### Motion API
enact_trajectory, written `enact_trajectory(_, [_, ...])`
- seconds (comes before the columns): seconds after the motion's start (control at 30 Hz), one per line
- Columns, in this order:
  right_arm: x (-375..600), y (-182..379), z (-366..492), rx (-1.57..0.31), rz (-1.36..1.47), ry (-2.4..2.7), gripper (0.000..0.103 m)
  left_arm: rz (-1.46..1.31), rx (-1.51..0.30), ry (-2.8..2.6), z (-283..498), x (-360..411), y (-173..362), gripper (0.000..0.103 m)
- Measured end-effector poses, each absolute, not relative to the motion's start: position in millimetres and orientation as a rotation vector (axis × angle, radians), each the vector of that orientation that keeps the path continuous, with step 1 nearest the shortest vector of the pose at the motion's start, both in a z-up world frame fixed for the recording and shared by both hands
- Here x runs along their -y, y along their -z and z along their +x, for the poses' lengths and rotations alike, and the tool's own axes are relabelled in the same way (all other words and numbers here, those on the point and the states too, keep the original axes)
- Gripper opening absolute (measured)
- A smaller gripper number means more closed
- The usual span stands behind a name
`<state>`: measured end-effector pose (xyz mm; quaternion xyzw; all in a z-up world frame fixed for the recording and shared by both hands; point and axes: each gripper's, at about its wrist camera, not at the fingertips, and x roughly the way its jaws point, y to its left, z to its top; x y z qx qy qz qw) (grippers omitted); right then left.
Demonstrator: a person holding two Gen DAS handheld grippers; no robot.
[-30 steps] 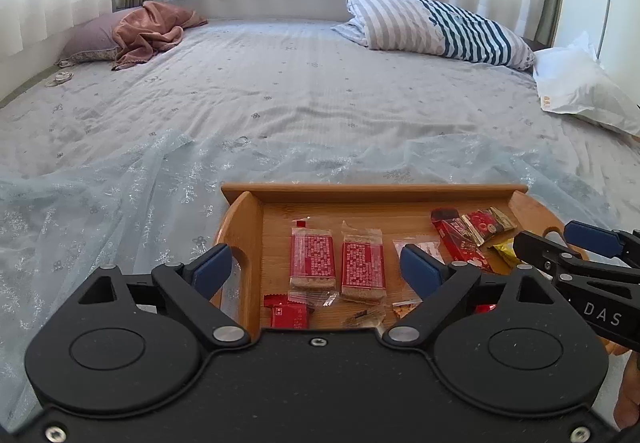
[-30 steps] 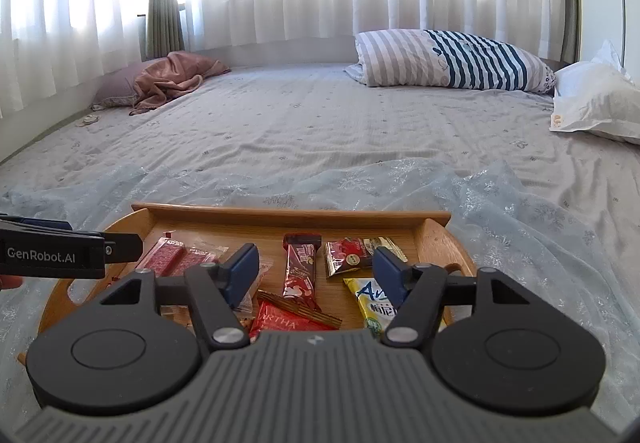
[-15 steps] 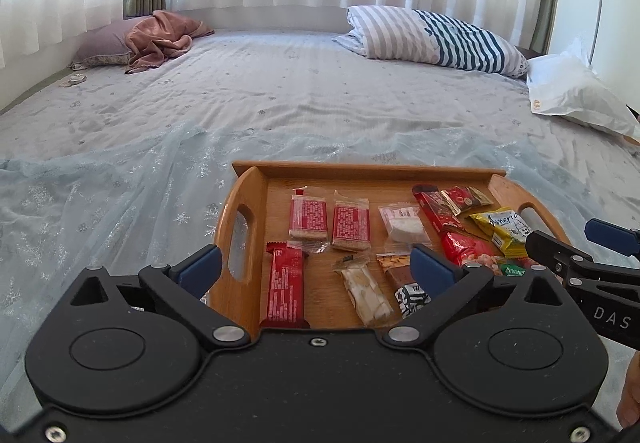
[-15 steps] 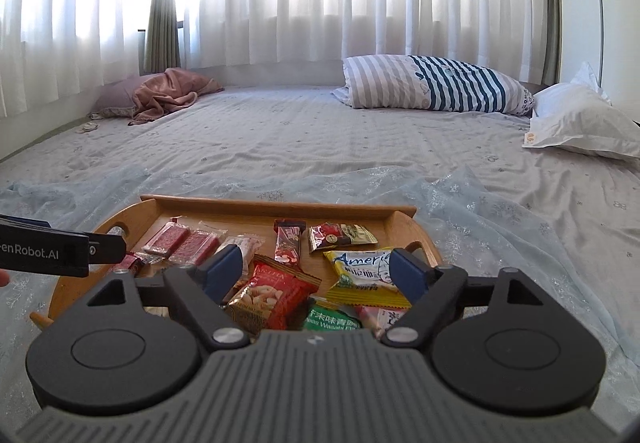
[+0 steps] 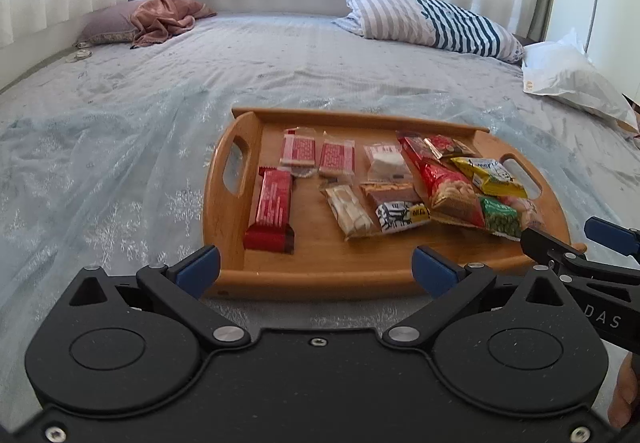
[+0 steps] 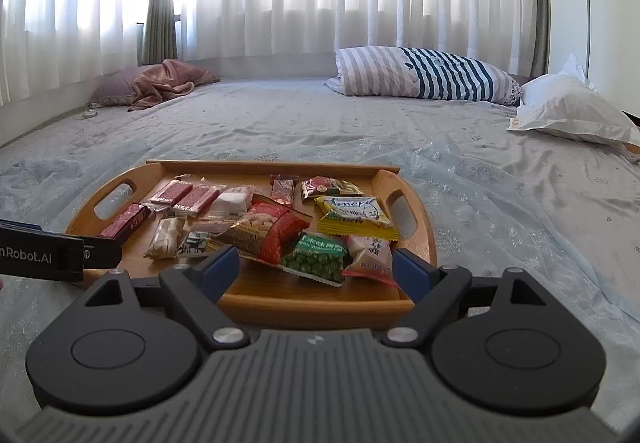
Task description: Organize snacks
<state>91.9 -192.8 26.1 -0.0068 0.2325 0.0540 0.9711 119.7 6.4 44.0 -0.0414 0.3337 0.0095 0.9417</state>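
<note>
A wooden tray (image 5: 316,275) with two handles lies on the bed and also shows in the right wrist view (image 6: 316,303). It holds several snack packets: a long red bar (image 5: 272,209) at the left, two small red packets (image 5: 298,149), a red peanut bag (image 5: 448,187), a yellow packet (image 5: 490,177) and a green pea packet (image 6: 316,257). My left gripper (image 5: 316,271) is open and empty just before the tray's near edge. My right gripper (image 6: 316,271) is open and empty over the tray's near right part.
The bed is covered by a pale blue sheet (image 5: 100,183). A striped pillow (image 5: 432,23) and a white pillow (image 5: 572,79) lie at the far right. A pink blanket on a pillow (image 5: 160,17) lies at the far left. Curtains hang behind.
Both grippers have drawn back and risen from the tray, so the whole tray and its snacks now show. Both stay open and empty.
</note>
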Motion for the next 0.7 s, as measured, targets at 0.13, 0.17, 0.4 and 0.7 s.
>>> enact_trajectory(0.13, [192.4,-18.9,79.9,-0.473,-0.035,-0.092,0.093,-0.085,-0.689,-0.029,108.6,-6.6,-37.5,0.102])
enact_trajectory(0.17, [193.2,-16.7,77.9,-0.477,-0.034,-0.089,0.093,-0.083,-0.691,-0.033,106.9,-6.3,-35.9,0.102])
enact_trajectory(0.4, [195.2,2.9,69.9,-0.525,-0.022,-0.081,0.093,-0.037,-0.702,-0.062,96.5,-0.7,-20.5,0.102])
enact_trajectory(0.7, [193.9,22.7,61.2,-0.573,-0.032,-0.065,0.093,-0.008,-0.733,-0.061,94.8,3.2,-1.9,0.102])
